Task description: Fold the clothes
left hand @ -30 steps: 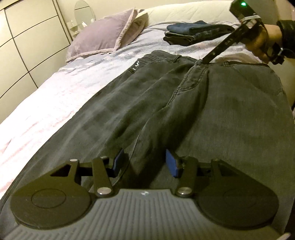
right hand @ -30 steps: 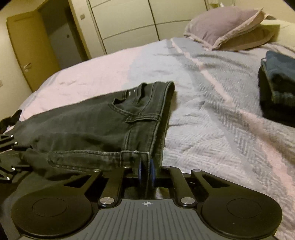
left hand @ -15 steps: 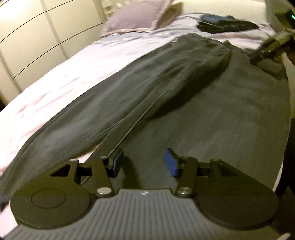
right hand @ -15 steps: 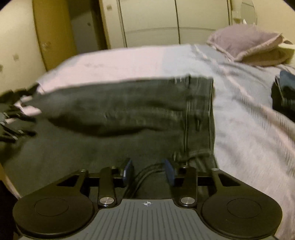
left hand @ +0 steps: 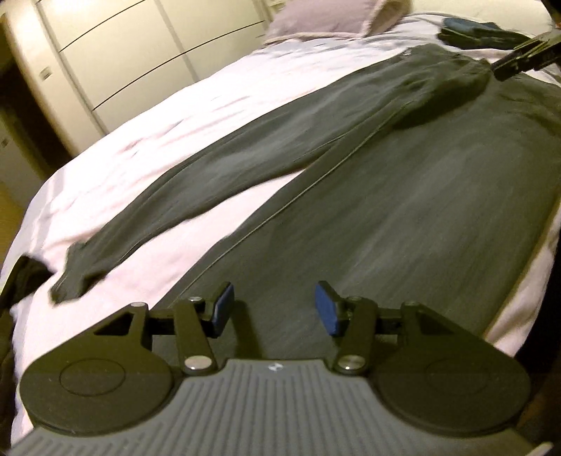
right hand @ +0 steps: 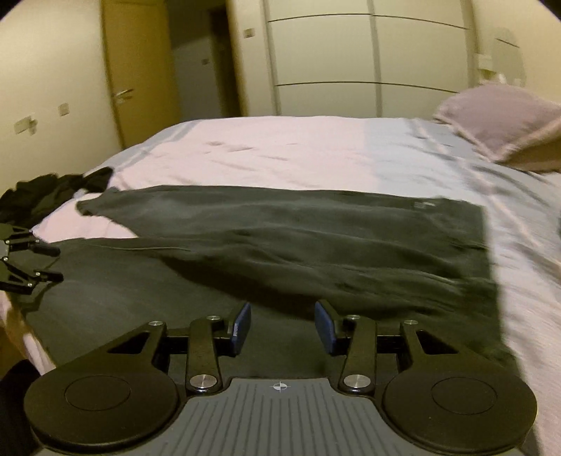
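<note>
A pair of dark grey jeans (left hand: 403, 196) lay spread flat across the bed (left hand: 147, 147), on its pale pink and grey cover. From the left wrist view the two legs ran away toward the waistband at the far right, parting into a V near the camera, with a strip of cover showing between them. The hem of the farther leg ended near the left edge of the bed, just beside a heap of black cloth (left hand: 26, 277).

The left gripper (left hand: 273, 308) hovered over the nearer leg with its jaws spread wide and nothing between the blue pads (left hand: 324, 308); whether the pads touched the denim could not be told. The right gripper (right hand: 282, 324) was likewise released, jaws apart and empty, poised over the jeans near the seat, with the waistband off to its right. In the left wrist view the right gripper showed as a dark bar at the upper right edge, beside the waistband. In the right wrist view the left gripper's black fingers appeared at the far left edge, over the leg end of the jeans.

A mauve pillow (right hand: 501, 122) rested at the head of the bed. A folded stack of dark clothes (left hand: 484, 31) sat beyond the waistband. Cream wardrobe doors (right hand: 371, 56) stood behind the bed, with a yellowish door (right hand: 136, 77) to their left. Both views were somewhat blurred.
</note>
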